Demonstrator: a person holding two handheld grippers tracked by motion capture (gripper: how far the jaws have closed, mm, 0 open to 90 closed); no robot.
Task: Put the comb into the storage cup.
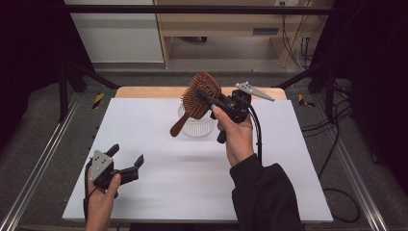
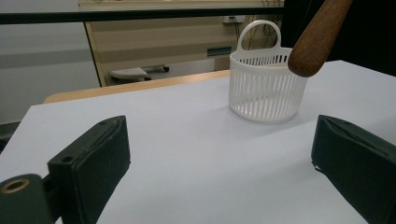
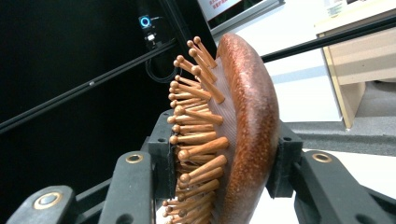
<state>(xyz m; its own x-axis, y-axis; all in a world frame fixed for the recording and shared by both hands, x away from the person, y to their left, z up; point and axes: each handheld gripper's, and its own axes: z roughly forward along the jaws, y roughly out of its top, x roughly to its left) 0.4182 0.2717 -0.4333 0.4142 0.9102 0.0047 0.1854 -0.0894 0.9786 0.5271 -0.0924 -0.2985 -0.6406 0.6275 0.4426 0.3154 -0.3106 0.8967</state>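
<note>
Above the far middle of the white tabletop (image 1: 159,159), the right gripper (image 1: 208,97) pinches the head of a reddish-brown wooden paddle hairbrush with round-tipped wooden pins (image 1: 199,98), one pad pressing into the pins and the other against the rounded back, as the right gripper view shows. The brush hangs in the air with its handle slanting down toward a small white slotted plastic basket with a loop handle (image 1: 196,126), which stands on the table just beneath it. To my eye the trouble could come from that grip: the pins give and the back is curved and glossy, so the head might pivot or slide out between the pads. The handle end also sits off toward the basket's near rim rather than over the opening, so a careless drop could catch the rim and tip the light basket over. The left gripper (image 1: 126,162) rests at the near left of the table, jaws spread wide with nothing between them, well apart from the basket. By count: one hairbrush, one basket, two grippers.
</note>
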